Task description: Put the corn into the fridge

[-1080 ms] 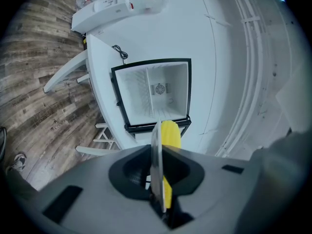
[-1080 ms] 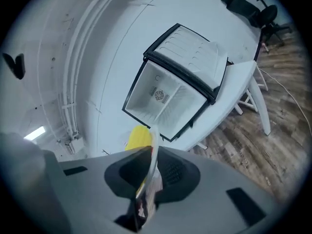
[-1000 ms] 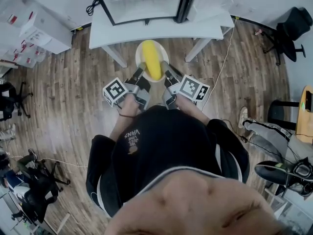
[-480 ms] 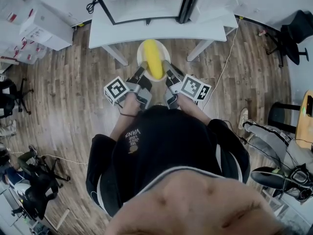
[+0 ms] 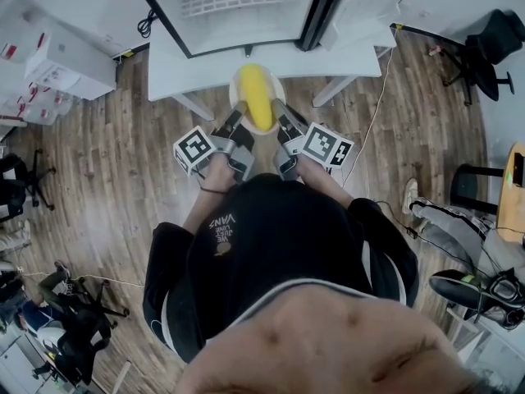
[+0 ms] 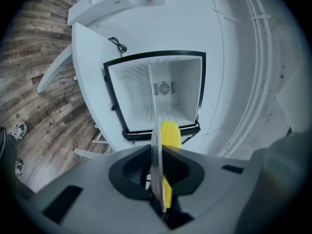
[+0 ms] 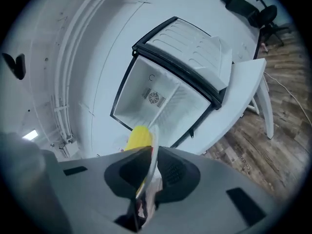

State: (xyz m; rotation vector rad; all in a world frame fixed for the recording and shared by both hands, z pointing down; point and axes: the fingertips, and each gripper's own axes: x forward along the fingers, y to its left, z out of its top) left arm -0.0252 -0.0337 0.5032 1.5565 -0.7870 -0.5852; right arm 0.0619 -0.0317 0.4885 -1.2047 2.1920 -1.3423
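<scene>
While the small white fridge with the black door frame (image 5: 238, 6) stands open on the long white table (image 5: 176, 56), straight ahead of your fingertips, you hold the round white plate (image 5: 235, 93) level between both tools. Your left gripper (image 5: 236, 115) is clamped on the plate's rim at one side, and your right gripper (image 5: 280, 112) on the opposite rim. The yellow cob of corn (image 5: 256, 97) lies on the plate between the two pairs of fingers, short of the doorway. Pickup looks done; reaching inside, setting down and letting go are left.
</scene>
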